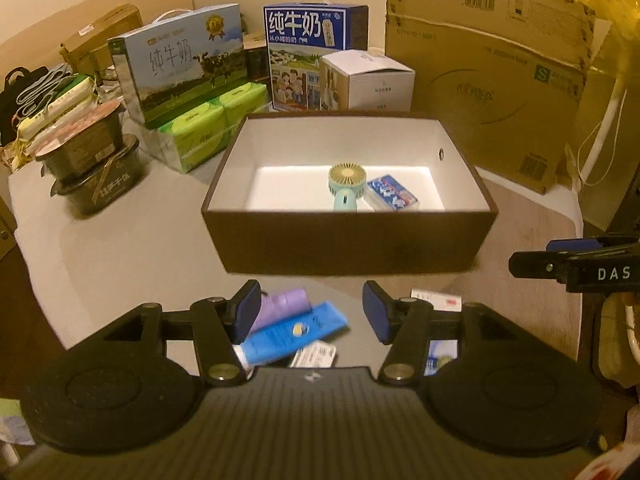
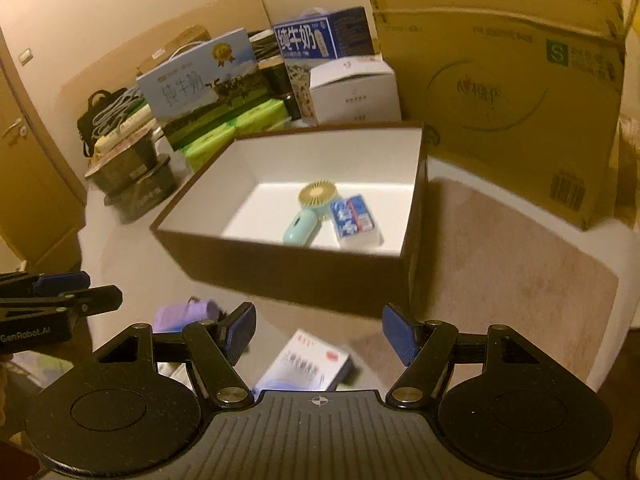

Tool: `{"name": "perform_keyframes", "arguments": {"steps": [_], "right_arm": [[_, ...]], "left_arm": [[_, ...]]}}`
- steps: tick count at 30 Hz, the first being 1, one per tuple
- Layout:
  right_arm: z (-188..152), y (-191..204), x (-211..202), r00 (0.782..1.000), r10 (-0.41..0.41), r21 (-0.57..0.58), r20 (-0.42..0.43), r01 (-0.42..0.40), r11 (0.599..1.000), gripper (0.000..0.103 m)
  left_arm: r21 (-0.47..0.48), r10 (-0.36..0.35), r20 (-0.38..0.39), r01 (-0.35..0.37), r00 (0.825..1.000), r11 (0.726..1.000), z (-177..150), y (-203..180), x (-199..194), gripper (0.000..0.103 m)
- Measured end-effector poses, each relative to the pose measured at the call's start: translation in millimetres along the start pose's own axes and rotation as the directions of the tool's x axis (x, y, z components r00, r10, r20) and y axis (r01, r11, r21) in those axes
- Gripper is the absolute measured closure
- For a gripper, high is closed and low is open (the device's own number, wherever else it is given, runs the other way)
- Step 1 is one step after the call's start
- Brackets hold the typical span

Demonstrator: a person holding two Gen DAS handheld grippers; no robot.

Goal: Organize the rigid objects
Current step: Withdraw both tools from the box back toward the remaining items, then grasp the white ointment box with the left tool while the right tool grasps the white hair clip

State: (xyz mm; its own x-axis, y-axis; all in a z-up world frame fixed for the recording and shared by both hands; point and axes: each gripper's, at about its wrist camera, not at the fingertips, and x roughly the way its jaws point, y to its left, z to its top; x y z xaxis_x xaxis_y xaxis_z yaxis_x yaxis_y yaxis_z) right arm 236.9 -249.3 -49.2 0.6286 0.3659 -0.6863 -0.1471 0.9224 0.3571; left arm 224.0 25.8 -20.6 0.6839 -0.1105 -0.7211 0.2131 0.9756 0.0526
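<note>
A brown box (image 1: 348, 240) (image 2: 292, 272) with a white inside stands on the table. In it lie a mint hand fan (image 1: 347, 186) (image 2: 308, 212) and a blue-and-white packet (image 1: 392, 194) (image 2: 354, 218). My left gripper (image 1: 312, 314) is open, nothing between its pads, in front of the box; under it lie a purple roll (image 1: 286, 306), a blue tube (image 1: 294, 332) and a small white box (image 1: 316, 356). My right gripper (image 2: 318, 334) is open too, above a white medicine box (image 2: 304, 366). The purple roll (image 2: 184, 314) lies to its left.
Behind the box stand milk cartons (image 1: 180, 64) (image 1: 308, 48), green tissue packs (image 1: 212, 128), a white box (image 1: 368, 80) and a large cardboard carton (image 1: 488, 68). Dark food tubs (image 1: 92, 160) are stacked at the left. A tan mat (image 2: 504, 280) lies right of the box.
</note>
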Motion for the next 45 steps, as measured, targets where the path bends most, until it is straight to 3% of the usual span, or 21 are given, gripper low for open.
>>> {"name": "perform_keyframes", "arguments": {"steps": [20,31,45], "right_arm": [[-73.4,9.6,-14.1,0.997,0.005,-0.035,-0.077,-0.007,0.999,0.033],[-104.5,8.0,-1.3,0.987,-0.007,-0.045,-0.161,0.0,0.999,0.033],[-116.9,6.2,26.7,0.978,-0.061,-0.057,-0.197,0.05,0.997,0.034]], "left_arm": [[-0.061,0.018,-0.033,-0.02,0.999,0.998,-67.8,-6.7,-28.4,0.05],[-0.072,0.017,-0.09,-0.024,0.996,0.997,-93.5,-10.8,-19.5,0.05],[-0.048,0.029,-0.154,-0.037,0.988,0.998,-110.0,-17.8,7.9,0.05]]}}
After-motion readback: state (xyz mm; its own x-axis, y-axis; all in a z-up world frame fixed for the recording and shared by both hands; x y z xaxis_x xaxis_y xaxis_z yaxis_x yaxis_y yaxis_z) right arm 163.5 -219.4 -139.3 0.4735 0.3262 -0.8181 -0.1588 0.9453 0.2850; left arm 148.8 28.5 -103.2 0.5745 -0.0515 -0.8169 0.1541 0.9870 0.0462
